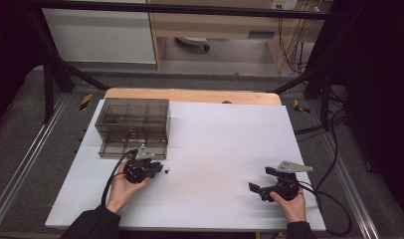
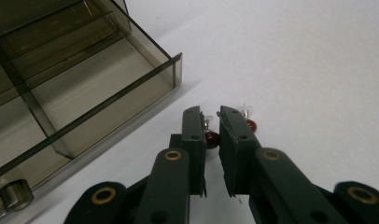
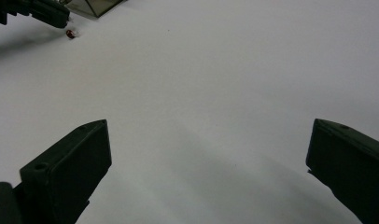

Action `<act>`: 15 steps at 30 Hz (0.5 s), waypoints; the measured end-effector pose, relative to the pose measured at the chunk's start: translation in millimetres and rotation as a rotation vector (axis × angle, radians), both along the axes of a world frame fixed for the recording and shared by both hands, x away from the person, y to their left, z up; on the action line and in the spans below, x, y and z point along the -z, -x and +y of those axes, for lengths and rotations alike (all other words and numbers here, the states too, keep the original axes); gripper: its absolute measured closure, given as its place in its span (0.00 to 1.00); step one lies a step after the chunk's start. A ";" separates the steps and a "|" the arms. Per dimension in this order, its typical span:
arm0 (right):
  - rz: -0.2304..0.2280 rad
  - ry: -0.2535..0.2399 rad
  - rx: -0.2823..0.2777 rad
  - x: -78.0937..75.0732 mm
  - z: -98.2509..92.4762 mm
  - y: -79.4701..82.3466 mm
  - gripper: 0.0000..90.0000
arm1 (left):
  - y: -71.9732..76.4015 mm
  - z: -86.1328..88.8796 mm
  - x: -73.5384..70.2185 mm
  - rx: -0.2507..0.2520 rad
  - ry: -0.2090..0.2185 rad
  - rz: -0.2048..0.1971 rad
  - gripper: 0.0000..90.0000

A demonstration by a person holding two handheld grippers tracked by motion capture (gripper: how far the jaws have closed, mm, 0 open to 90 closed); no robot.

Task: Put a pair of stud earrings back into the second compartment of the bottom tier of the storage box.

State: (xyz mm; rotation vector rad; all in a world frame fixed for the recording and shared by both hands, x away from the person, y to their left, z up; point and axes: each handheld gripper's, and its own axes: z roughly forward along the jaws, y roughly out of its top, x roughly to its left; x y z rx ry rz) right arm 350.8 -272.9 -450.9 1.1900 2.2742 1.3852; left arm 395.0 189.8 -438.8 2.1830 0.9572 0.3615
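Two red-based bulbs (image 2: 212,136), one drawer box (image 2: 75,84)

Wooden table edge (image 1: 190,94) (cables (image 1: 289,45) behind)

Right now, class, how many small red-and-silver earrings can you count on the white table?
2. One earring sits between the left tool's jaws; the other earring lies just beyond its right-hand jaw. Parts are hidden; more may be.
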 end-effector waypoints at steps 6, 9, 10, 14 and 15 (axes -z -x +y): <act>0.001 -0.003 0.001 -0.1 0.1 0.1 0.01 | 3.9 3.5 -2.8 0.003 0.004 -0.003 0.89; 0.001 0.001 -0.001 0.0 0.0 0.0 0.01 | 6.0 5.4 -4.7 0.008 0.001 -0.007 0.89; 0.004 -0.001 0.001 0.0 0.2 0.2 0.01 | 6.8 6.4 -5.4 0.011 0.004 -0.006 0.89; 0.001 0.000 0.000 0.0 0.0 0.0 0.01 | 10.0 10.9 -9.2 0.008 0.011 -0.006 0.89; 0.002 0.001 -0.002 0.0 0.0 0.0 0.01 | 10.4 12.4 -10.3 0.006 0.012 -0.007 0.89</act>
